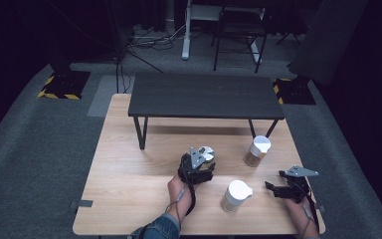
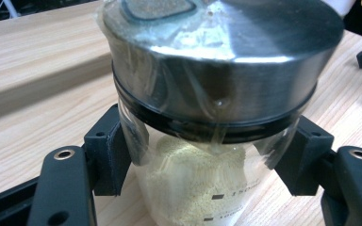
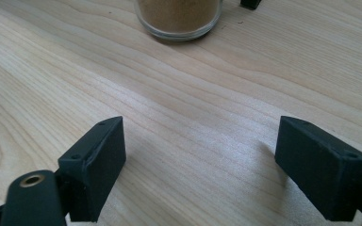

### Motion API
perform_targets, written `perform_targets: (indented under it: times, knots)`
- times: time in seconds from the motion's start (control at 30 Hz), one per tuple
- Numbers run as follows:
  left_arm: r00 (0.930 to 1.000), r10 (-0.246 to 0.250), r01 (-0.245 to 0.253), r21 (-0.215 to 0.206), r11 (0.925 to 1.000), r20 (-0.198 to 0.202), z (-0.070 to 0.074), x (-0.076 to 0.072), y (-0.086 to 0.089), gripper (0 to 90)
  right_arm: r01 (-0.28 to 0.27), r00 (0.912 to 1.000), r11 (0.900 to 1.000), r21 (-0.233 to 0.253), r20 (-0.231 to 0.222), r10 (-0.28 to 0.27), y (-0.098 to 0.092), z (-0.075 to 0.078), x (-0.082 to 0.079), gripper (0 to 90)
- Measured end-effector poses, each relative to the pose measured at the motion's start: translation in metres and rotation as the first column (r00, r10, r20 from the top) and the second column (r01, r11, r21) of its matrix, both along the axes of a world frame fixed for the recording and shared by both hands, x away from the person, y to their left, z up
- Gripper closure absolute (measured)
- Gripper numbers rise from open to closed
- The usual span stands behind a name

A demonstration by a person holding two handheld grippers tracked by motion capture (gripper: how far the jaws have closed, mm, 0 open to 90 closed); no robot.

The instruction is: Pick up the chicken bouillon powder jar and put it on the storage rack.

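Observation:
A glass jar (image 2: 202, 188) with a steel lid (image 1: 207, 153) and pale yellow grains inside stands near the middle of the wooden table (image 1: 129, 169). My left gripper (image 2: 207, 162) is shut on it, one black pad against the glass on each side below the lid; the high view shows this gripper (image 1: 202, 163) mid-table. My right gripper (image 1: 275, 181) hovers low near the front right edge. Its jaws are open wide with bare wood between them in the right gripper view (image 3: 202, 141).
A white-lidded jar of brown powder (image 1: 257, 151) stands right of centre, its base (image 3: 179, 16) ahead of the right jaws. Another white-lidded jar (image 1: 236, 195) stands between the two hands. A low black bench (image 1: 206, 97) spans the far half of the table.

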State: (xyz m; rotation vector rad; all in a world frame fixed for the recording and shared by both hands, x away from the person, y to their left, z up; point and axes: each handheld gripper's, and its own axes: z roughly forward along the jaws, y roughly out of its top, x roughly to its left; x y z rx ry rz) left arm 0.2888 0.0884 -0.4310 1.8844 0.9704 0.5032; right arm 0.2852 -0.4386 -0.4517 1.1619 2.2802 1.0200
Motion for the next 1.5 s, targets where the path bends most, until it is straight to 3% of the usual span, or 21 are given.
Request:
perform_targets:
  times: [0.27, 0.4, 0.6, 0.77, 1.13, 1.27, 1.5]
  knots:
    - [0.9993, 0.02, -0.02, -0.002, 0.9998, 0.032, 0.024, -0.001, 0.013, 31.0, -0.001, 1.0, 1.0, 0.0, 0.0, 0.001, 0.0, 0.0, 0.0, 16.4]
    - [0.999, 0.037, -0.038, 0.02, 0.9991, 0.023, 0.041, 0.001, 0.018, 31.0, -0.002, 1.0, 1.0, 0.0, 0.0, 0.002, 0.0, 0.0, 0.0, 16.5]
    - [0.9969, 0.065, -0.066, 0.009, 0.9978, 0.045, 0.056, 0.0, 0.03, 31.0, -0.003, 1.0, 1.0, 0.0, 0.0, 0.003, 0.0, 0.0, 0.0, 16.5]
    - [0.9951, 0.079, -0.081, 0.038, 0.996, 0.059, 0.069, 0.0, 0.037, 31.0, -0.002, 1.0, 1.0, 0.0, 0.0, 0.002, 0.0, 0.0, 0.0, 16.5]
    - [0.9944, 0.091, -0.091, 0.006, 0.9958, 0.055, 0.087, 0.002, 0.053, 31.0, -0.001, 1.0, 1.0, 0.0, 0.0, 0.001, 0.0, 0.0, 0.0, 16.5]
    - [0.9961, 0.084, -0.084, -0.009, 0.9964, 0.028, 0.096, 0.008, 0.059, 31.0, -0.001, 1.0, 1.0, 0.0, 0.0, 0.001, 0.0, 0.0, 0.0, 16.5]
    - [0.9948, 0.097, -0.097, -0.002, 0.9952, 0.031, 0.113, 0.011, 0.064, 31.0, 0.0, 1.0, 1.0, 0.0, 0.0, 0.0, 0.0, 0.0, 0.0, 16.5]
